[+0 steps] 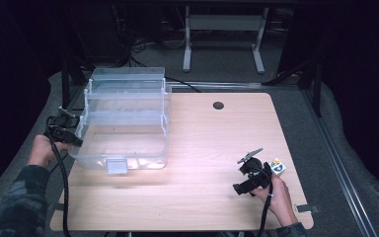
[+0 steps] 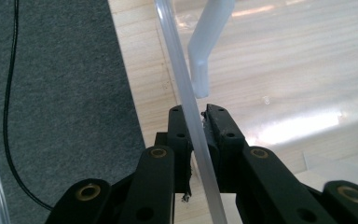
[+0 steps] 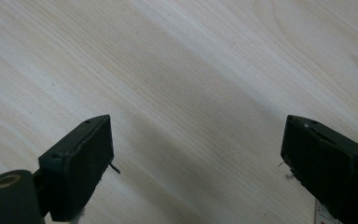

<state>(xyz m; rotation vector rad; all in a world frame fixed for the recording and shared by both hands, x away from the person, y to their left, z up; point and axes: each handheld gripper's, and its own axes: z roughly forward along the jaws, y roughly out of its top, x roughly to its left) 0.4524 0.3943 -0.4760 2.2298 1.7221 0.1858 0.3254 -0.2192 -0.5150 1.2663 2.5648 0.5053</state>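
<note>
A clear plastic storage box (image 1: 123, 118) with fold-out tiers stands on the left of the wooden table (image 1: 202, 197). My left gripper (image 1: 71, 134) sits at the box's left side; in the left gripper view its jaws pinch the thin clear wall of the box (image 2: 186, 79), and my left gripper (image 2: 199, 122) is shut on that rim. A white plastic hinge arm (image 2: 205, 46) hangs just beyond the jaws. My right gripper (image 1: 244, 182) rests low over the table at the front right, and in its own view my right gripper (image 3: 196, 158) stands wide open over bare wood.
A small white and blue cube (image 1: 278, 167) lies beside the right hand. A cable hole (image 1: 218, 105) sits near the table's far edge. Grey carpet (image 2: 51, 93) and a black cable (image 2: 7, 116) lie left of the table. A metal desk frame (image 1: 222, 29) stands behind.
</note>
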